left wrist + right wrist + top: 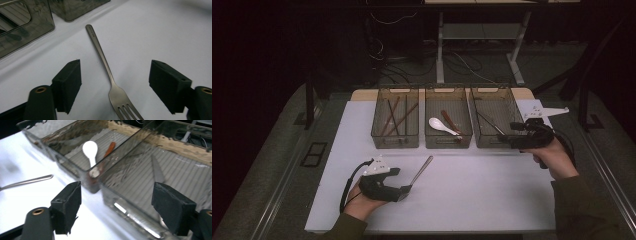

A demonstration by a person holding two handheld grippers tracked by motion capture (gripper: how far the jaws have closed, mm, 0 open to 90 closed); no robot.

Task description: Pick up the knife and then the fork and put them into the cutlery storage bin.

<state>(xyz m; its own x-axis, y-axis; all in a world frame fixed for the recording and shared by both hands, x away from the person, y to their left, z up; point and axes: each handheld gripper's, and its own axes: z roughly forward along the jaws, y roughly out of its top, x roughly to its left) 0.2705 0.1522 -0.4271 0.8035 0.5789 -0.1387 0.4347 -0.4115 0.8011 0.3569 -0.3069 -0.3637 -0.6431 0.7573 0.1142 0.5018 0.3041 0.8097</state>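
The left gripper [113, 82] has its jaws spread wide, one on each side of the fork [110, 75], touching nothing. The fork lies flat on the white table [482, 195], in front of the middle bin [448, 142], its tines towards the gripper and its handle pointing at that bin. It looks like thin, stiff metal: light, smooth, likely to slip or spin. The neck just behind the tines seems the best place to pinch. The right gripper [508, 136], also wide open and empty, hovers at the bin right of the middle one [484, 142].
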